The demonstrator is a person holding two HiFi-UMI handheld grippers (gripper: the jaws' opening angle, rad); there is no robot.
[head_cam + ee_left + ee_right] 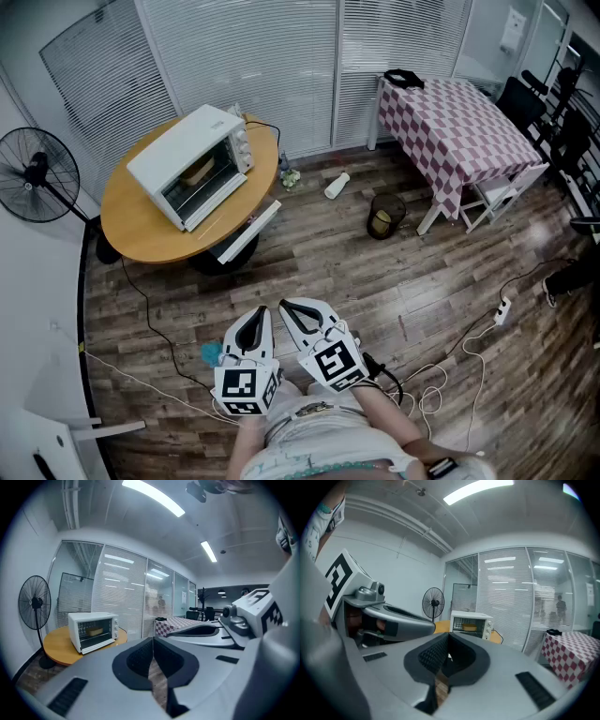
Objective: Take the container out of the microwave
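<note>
A white microwave (pixel 194 164) stands on a round wooden table (pixel 141 234) at the far left of the room. A yellowish container (pixel 199 172) shows inside it behind the dark glass front. The microwave (pixel 92 630) and the container (pixel 95 631) show small and far off in the left gripper view, and the microwave (pixel 472 625) likewise in the right gripper view. My left gripper (pixel 265 314) and right gripper (pixel 286 307) are side by side close to the person's body, far from the table. Both are shut with nothing between the pads, as the left gripper (pixel 153 641) and right gripper (pixel 448 637) show in their own views.
A black standing fan (pixel 37 175) is left of the round table. A table with a checked cloth (pixel 455 122) stands at the back right, a wire bin (pixel 384 216) beside it. Cables and a power strip (pixel 502 309) lie on the wooden floor.
</note>
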